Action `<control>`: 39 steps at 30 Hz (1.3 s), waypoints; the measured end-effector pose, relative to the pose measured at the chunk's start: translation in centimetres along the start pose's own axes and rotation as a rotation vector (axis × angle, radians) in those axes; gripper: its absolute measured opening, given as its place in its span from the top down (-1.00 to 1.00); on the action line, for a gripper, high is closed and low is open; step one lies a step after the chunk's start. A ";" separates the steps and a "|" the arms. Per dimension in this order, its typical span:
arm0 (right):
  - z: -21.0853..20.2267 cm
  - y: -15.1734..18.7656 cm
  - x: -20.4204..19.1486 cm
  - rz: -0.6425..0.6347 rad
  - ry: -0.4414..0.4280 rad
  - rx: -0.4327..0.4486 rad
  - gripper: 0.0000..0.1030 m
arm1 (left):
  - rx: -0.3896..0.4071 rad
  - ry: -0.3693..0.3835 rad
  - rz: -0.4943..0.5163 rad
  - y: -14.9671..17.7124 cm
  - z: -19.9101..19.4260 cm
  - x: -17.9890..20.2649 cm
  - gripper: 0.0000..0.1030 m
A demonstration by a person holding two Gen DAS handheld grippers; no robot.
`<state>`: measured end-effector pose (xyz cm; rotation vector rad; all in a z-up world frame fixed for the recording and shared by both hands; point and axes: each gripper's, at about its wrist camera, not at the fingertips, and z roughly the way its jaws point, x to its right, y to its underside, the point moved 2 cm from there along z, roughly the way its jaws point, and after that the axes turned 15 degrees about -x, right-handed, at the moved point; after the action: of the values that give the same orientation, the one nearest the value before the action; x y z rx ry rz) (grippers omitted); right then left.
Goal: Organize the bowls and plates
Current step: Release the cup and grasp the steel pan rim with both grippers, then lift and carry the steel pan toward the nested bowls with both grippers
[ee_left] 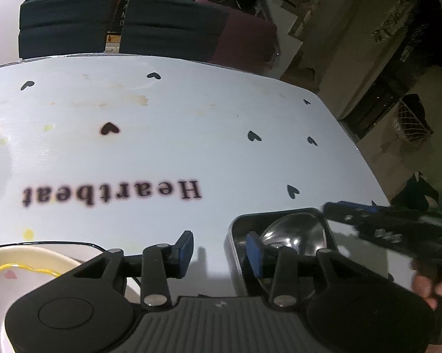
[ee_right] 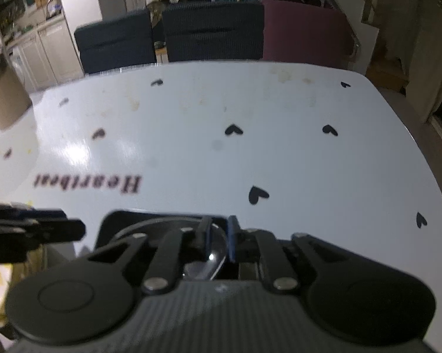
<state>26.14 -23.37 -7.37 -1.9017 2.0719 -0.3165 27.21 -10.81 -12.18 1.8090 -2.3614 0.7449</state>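
Judging progress, little looks sorted; a glass bowl (ee_left: 294, 235) sits in a dark square tray (ee_left: 235, 235) at lower centre of the tabletop (ee_left: 221, 147); cream dishes (ee_left: 21, 264) wait lower left; left gripper (ee_left: 221, 253) jaws released; right gripper (ee_right: 219, 241) jaws straddle the bowl's rim, barely parted.

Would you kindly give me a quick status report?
Left gripper open, empty. Right gripper jaws narrow over steel bowl in black tray. Yellow-rimmed plate left. Nothing obstructing.
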 end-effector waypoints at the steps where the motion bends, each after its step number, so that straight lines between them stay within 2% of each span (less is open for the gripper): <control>1: -0.4 0.0 0.3 0.015 -0.010 0.010 0.51 | -0.001 -0.005 -0.003 -0.1 0.1 -0.1 0.19; 5: -1.5 0.4 1.1 0.038 -0.001 0.024 0.51 | -0.006 -0.009 -0.010 -0.3 0.5 -0.2 0.19; 10: -1.0 1.1 2.1 0.050 -0.012 -0.029 0.51 | -0.006 -0.013 -0.001 -0.5 1.0 0.2 0.19; 19: 0.9 2.1 2.1 -0.006 -0.026 -0.116 0.75 | -0.043 -0.014 0.066 -0.1 2.1 1.5 0.23; 21: 1.0 2.2 2.1 -0.005 -0.044 -0.121 0.84 | -0.054 -0.018 0.078 0.0 2.3 1.6 0.23; 25: 1.3 2.4 2.0 -0.016 -0.050 -0.129 0.87 | -0.067 -0.016 0.088 0.3 2.4 1.7 0.24; 31: 1.6 2.5 2.4 -0.007 -0.076 -0.134 0.91 | -0.074 0.001 0.091 0.6 2.2 1.6 0.36; 34: 1.9 2.4 2.5 -0.005 -0.080 -0.132 0.91 | -0.060 0.004 0.077 0.6 1.8 1.3 0.50; 39: 2.0 2.4 2.5 -0.005 -0.075 -0.132 0.91 | -0.058 0.006 0.070 0.4 1.6 1.1 0.57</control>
<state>24.47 -25.52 -10.25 -1.9613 2.0853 -0.1099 26.84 -12.37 -13.37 1.7074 -2.4279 0.6806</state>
